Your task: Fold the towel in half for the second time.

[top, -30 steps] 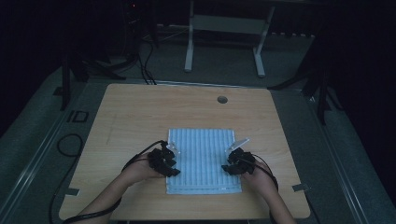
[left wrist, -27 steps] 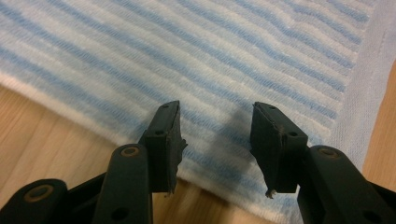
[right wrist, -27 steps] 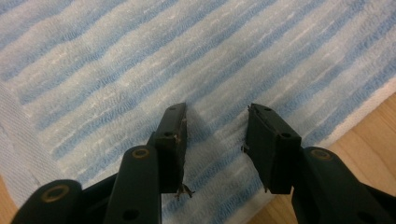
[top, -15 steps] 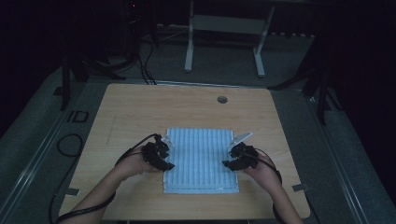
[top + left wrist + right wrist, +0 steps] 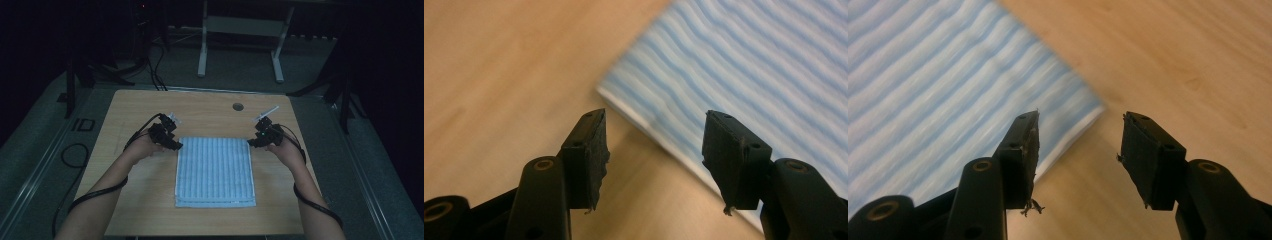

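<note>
Both the left gripper [image 5: 176,145] and right gripper [image 5: 251,142] hang wide open, holding nothing, at the far corners of the striped towel [image 5: 215,170]

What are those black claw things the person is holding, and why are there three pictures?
Those are grippers, hand-held tools with two black fingers that pinch things. A person holds one in each hand: the left gripper and the right gripper. One picture comes from a camera high above the wooden table, so you see both forearms reaching in. The other two come from little cameras riding on the grippers, looking along their fingers, like a close-up view. On the table lies a folded blue-and-white striped cloth. Each gripper sits at a far corner of it, one on each side. In both close-ups the fingers are spread apart with nothing between them, so nothing is held right now.
</note>
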{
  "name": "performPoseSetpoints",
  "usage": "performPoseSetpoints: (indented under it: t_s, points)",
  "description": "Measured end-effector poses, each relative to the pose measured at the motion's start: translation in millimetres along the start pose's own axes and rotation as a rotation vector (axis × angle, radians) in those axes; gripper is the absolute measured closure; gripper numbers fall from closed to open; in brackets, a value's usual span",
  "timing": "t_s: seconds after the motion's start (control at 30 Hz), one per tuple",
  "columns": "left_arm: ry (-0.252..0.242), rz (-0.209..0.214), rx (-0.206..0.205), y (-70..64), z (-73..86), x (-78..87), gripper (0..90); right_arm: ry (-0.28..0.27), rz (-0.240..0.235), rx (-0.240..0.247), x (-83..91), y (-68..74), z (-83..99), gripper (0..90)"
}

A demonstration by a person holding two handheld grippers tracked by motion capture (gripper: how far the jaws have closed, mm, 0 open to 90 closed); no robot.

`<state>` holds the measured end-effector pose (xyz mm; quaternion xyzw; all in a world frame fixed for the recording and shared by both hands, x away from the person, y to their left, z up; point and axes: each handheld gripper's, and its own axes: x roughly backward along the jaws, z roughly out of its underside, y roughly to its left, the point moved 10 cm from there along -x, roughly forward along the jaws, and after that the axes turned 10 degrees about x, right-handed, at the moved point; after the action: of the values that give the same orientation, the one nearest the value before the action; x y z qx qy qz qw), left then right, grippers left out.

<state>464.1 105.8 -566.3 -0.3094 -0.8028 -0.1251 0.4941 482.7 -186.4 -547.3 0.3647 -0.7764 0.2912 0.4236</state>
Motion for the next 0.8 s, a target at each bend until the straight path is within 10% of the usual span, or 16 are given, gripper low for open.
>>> performPoseSetpoints:
  t_s: [0.53,0.8]
  points:
    - [-0.019,0.052,0.108,24.9,-21.6,-39.2,44.9,0.079,-0.069,-0.143,-59.6,-20.2,-6.8,56.8]
    - [0.02,0.032,0.087,25.7,-20.9,-53.1,48.0,0.156,-0.071,-0.118,-77.0,-13.8,4.4,65.0]
